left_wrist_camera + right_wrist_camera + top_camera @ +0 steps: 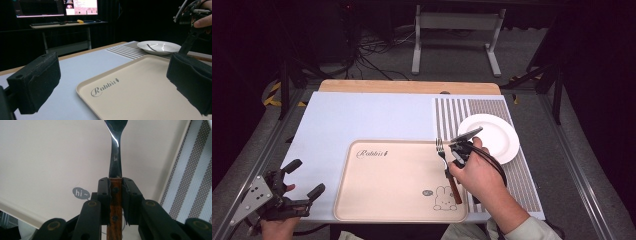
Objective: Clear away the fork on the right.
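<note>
We see the right gripper [460,148] pinching a fork [447,167] by its wooden handle, the two black pads pressed flat on either side of the wood in the right gripper view [115,200]. The fork hangs over the right edge of the beige tray [387,190], tines pointing away from the person, its steel neck above the tray's bare surface near a small "hi" speech bubble [81,193] (printed beside the rabbit drawing [444,197]). Just right of the tray lies a striped placemat [522,175], and on it a white plate [499,142] close beyond the right hand [477,175]. Nothing stands between fork and tray. The left gripper [304,182] hovers at the near left corner of the pale blue mat [362,115], well apart from the tray, its jaws spread wide with nothing between them. Beyond the table we see cables and a metal stand [457,35] on the floor.
</note>
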A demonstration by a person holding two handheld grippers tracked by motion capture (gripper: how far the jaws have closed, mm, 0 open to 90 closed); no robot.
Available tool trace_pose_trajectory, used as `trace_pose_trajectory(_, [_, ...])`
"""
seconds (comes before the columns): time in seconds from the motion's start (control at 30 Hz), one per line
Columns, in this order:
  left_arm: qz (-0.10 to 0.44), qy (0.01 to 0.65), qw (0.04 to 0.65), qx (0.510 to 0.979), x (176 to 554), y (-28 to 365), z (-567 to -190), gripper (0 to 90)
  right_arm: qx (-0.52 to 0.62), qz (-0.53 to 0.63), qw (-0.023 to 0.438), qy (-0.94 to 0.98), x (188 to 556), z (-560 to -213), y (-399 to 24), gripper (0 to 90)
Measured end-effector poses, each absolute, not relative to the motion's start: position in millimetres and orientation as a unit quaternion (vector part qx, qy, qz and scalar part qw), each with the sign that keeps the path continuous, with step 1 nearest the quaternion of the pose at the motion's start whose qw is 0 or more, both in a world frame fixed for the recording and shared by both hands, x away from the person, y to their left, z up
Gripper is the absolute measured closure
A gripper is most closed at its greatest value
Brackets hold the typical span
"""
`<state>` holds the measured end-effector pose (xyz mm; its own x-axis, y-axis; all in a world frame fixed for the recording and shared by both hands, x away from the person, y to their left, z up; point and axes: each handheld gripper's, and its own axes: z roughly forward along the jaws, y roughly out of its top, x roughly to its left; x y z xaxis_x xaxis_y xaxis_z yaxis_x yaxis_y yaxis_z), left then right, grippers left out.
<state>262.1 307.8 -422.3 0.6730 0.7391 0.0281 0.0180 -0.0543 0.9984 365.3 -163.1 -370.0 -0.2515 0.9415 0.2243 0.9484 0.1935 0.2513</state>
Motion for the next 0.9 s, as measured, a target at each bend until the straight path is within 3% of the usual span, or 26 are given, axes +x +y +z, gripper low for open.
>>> trace_pose_trajectory(0.9, [0.289,0.283,0.627,0.666,261.9,308.2,-421.8,0.0,-0.63,-0.13,0.036,-0.765,375.8,-400.8,-156.2,78.0])
